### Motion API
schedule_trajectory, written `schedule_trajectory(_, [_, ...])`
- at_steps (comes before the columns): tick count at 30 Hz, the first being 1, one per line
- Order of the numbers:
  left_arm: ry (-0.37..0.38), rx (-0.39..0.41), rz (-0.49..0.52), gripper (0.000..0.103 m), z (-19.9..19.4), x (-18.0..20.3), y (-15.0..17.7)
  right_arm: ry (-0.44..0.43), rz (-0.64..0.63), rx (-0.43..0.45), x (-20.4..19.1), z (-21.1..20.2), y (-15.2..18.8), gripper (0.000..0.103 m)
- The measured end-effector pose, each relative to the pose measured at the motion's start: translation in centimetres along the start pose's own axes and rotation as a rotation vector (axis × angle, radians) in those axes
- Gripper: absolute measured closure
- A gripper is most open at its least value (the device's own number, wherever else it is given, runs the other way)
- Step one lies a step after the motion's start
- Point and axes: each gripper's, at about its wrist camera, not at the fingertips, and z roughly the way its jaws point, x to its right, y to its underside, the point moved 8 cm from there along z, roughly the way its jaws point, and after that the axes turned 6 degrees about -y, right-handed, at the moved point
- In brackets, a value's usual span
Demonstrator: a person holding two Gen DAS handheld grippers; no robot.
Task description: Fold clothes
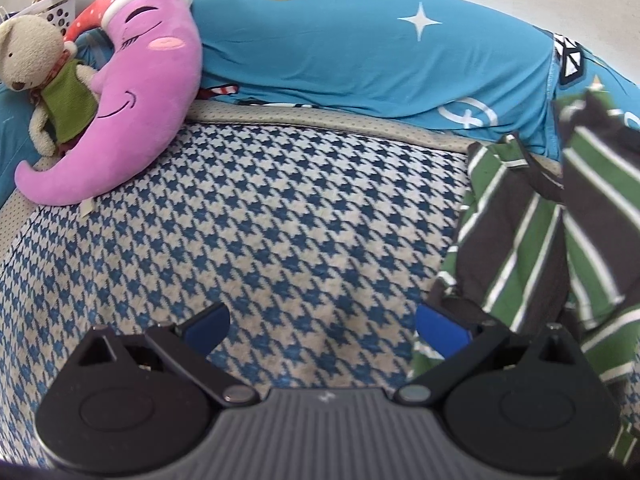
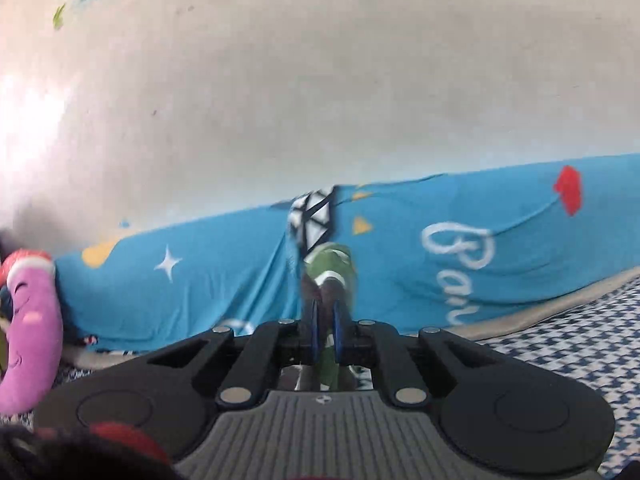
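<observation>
Right gripper (image 2: 325,330) jaws pinched on striped shirt (image 1: 532,232), fabric lifted off houndstooth bed (image 1: 256,216), hanging at right edge. Left gripper (image 1: 322,326) jaws wide, empty, over bed beside shirt.

A bed (image 1: 256,216) with a blue-and-cream houndstooth cover; a long blue printed pillow (image 1: 360,56) lies along its far edge; a pink moon-shaped plush (image 1: 136,104) and a teddy bear (image 1: 44,76) rest far left; a green striped garment (image 1: 532,232) trails onto its right side.
</observation>
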Motion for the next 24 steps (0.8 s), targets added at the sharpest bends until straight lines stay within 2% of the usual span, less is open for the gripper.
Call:
schedule_trajectory(4, [0.013, 0.007, 0.004, 0.000, -0.4, 1.3, -0.1, 0.009, 0.022, 0.004, 1.5, -0.3, -0.7, 0.094])
schedule_trajectory(12, [0.027, 0.003, 0.014, 0.000, -0.4, 2.6, -0.1, -0.015, 0.004, -0.036, 0.7, 2.0, 0.9, 0.094])
schedule_trajectory(21, [0.015, -0.005, -0.008, 0.000, 0.0, 1.2, -0.1, -0.113, -0.050, -0.059, -5.0, 4.7, 2.2, 0.094])
schedule_trajectory(24, [0.011, -0.006, -0.019, 0.000, 0.2, 0.6, -0.2, -0.188, -0.071, -0.126, -7.7, 6.5, 4.3, 0.091])
